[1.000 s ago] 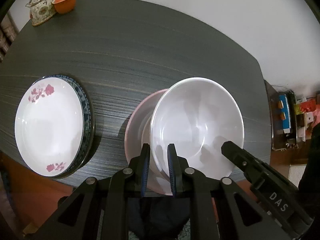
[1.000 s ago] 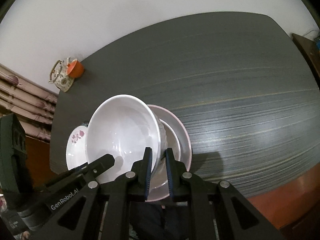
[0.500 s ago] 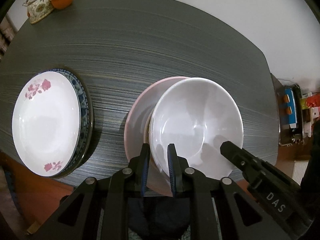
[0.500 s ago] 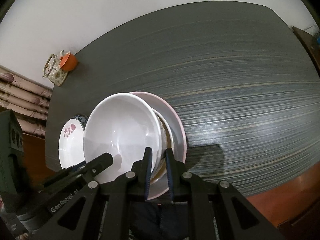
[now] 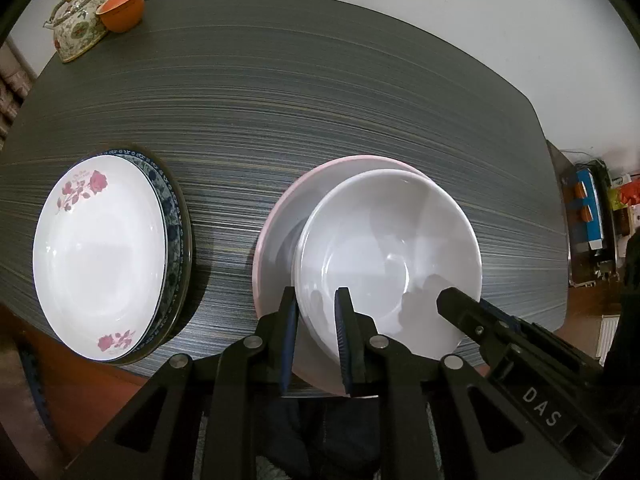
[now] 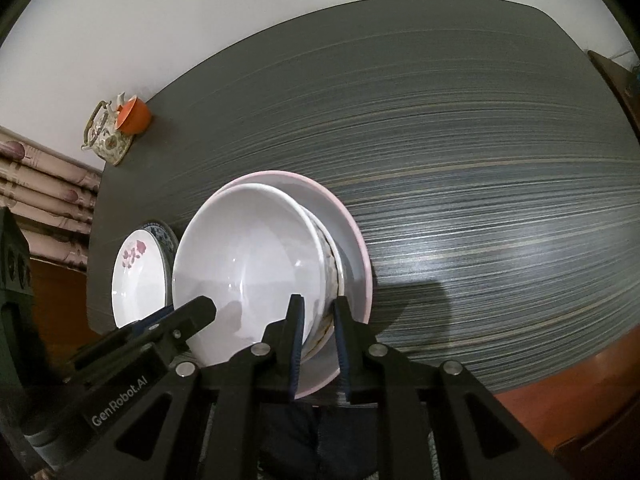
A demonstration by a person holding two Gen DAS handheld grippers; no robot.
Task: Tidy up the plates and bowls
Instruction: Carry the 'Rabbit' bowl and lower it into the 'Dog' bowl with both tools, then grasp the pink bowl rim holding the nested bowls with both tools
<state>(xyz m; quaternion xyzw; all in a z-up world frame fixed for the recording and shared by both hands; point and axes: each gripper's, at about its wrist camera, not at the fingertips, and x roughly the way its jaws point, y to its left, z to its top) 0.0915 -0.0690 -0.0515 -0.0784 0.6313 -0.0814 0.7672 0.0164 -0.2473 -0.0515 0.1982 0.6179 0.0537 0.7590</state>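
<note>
The left gripper [image 5: 316,316] has its fingers clamped on the near rim of the white bowl [image 5: 384,256]; the right gripper [image 6: 318,320] grips the same bowl's rim from the other side; beneath sits the pink plate [image 5: 280,216] on the tabletop [image 5: 320,100]; left of the fingers lies the rose plate [image 5: 96,256]; far beyond, a teapot [image 5: 78,30].

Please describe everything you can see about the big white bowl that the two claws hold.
The white bowl is plain, glossy and ceramic-looking, round and deep, with a smooth rim, empty inside. It is upright, slightly tilted, over the pink plate near the table's front edge. The left claw pinches its near rim, one finger inside, one outside; the right claw grips the rim on the opposite side. Beneath it, the right wrist view shows another patterned dish; whether they touch is unclear.
</note>
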